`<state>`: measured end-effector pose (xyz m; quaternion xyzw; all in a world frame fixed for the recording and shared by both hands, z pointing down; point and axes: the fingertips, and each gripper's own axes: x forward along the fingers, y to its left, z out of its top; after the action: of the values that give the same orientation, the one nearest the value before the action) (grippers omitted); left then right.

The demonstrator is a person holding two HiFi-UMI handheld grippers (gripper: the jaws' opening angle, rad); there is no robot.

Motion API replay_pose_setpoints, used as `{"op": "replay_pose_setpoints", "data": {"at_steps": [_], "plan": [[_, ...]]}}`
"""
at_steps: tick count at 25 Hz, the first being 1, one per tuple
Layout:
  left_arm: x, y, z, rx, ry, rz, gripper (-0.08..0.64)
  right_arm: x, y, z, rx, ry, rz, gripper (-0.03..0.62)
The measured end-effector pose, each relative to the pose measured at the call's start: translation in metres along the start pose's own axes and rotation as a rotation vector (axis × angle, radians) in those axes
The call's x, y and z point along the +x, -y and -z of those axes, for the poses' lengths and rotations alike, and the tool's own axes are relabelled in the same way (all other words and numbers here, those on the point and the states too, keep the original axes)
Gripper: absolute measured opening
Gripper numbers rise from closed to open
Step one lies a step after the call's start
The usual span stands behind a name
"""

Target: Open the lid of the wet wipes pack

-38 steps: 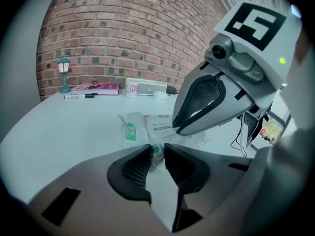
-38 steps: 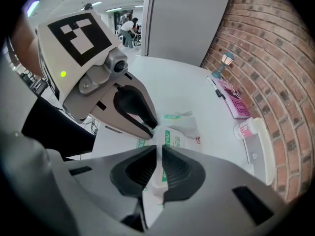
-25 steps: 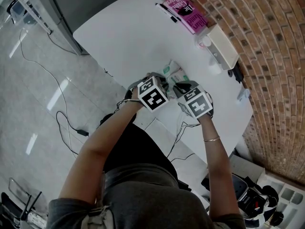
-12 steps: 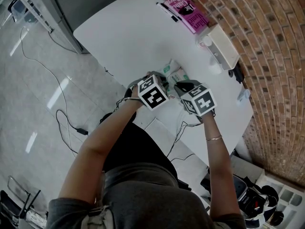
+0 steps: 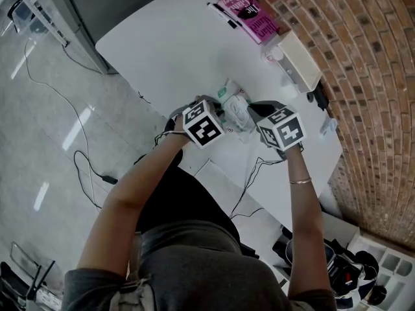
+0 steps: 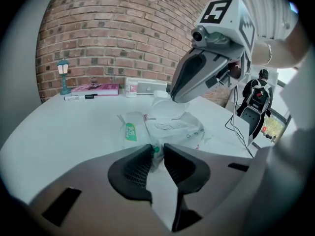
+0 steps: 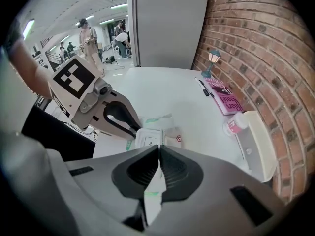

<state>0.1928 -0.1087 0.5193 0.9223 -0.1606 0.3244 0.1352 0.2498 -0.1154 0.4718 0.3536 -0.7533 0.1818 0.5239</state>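
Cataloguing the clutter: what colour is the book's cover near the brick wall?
The book is magenta pink, clearest in the head view.

Tabletop (image 5: 168, 50): plain white.
Wet wipes pack (image 6: 172, 129), near the front edge: whitish translucent film, green label patch, small red mark. Lid (image 6: 162, 104): white.
Left claw (image 6: 157, 151): grey shell, black ribbed pads, cube with black-on-white square markers.
Right claw (image 7: 158, 149): same colouring, its jaws closing on the white lid.
Book (image 5: 249, 11), far edge: magenta cover, black and white lettering.
Pen (image 5: 222, 15) beside it: black and white.
Lamp figurine (image 6: 63, 75), far corner: teal.
Jar (image 7: 235, 124), right edge: white, pink label.
Wall (image 5: 363, 76): red-brown brick, pale mortar grid.
Floor (image 5: 39, 109): glossy grey.
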Motion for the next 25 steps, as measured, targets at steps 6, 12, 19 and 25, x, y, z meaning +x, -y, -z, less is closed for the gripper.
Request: {"op": "replay_pose_setpoints", "data": {"at_steps": [6, 12, 19, 25], "plan": [[0.000, -0.002, -0.001, -0.013, 0.012, -0.007, 0.092, 0.005, 0.013, -0.004, -0.023, 0.006, 0.049, 0.014], [0.000, -0.002, -0.002, -0.027, 0.013, -0.013, 0.092, 0.008, 0.028, -0.002, 0.035, 0.035, 0.042, 0.018], [0.000, -0.002, -0.003, -0.045, 0.013, -0.026, 0.092, 0.011, 0.040, 0.000, 0.076, 0.057, 0.031, 0.025], [-0.001, -0.002, -0.002, -0.053, 0.004, -0.036, 0.093, 0.018, 0.049, 0.002, 0.088, 0.053, 0.034, 0.032]]}}
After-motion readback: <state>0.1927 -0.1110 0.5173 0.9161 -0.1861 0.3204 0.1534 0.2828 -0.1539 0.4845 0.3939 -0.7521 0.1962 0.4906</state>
